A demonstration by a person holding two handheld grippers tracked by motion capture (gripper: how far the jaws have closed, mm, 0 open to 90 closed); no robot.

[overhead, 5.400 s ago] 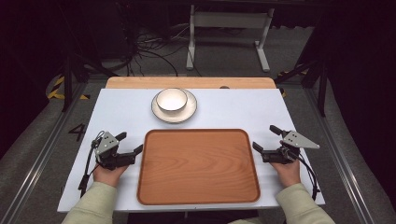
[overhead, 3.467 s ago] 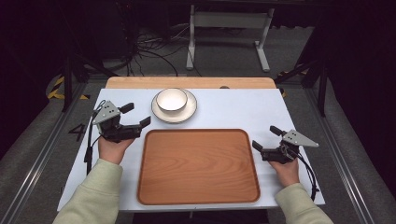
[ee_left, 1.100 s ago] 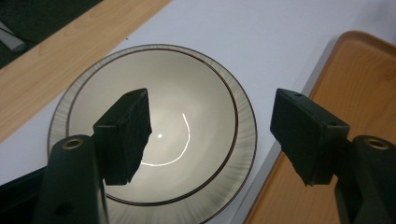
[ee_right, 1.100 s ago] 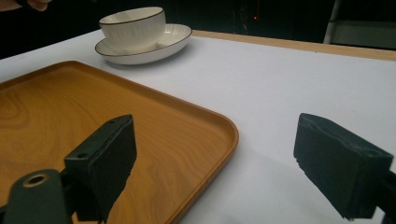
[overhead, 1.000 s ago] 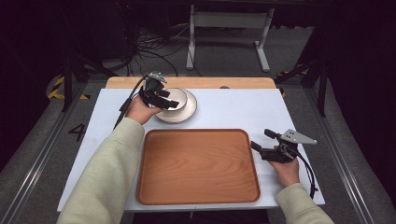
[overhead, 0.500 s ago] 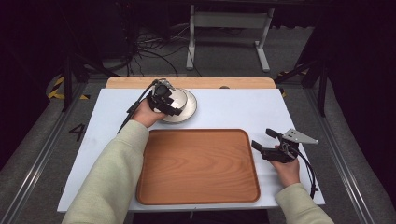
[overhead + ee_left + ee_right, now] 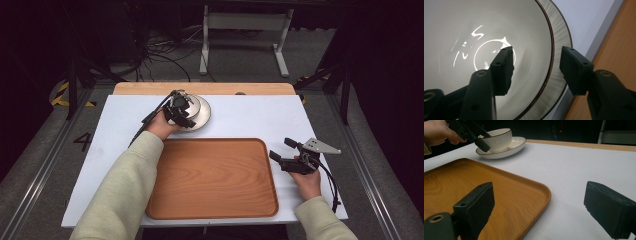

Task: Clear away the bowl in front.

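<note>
Left tongs (image 7: pixel 536 68): half open, and they have just been closing. One jaw is inside the bowl (image 7: pixel 486 45) and one is outside, with the bowl's rim between them. The pads do not press on it yet.
Right tongs (image 7: pixel 539 215): wide open, holding nothing, low over the desk (image 7: pixel 250 117) beside the tray (image 7: pixel 212 177).
Bowl: it sits on the saucer (image 7: pixel 202 112) at the far side of the desk, behind the tray.
How it handles: hard, smooth and slippery, I think. It could break if dropped.
Where to grab: the rim wall, squeezed gently, then lifted straight up.
</note>
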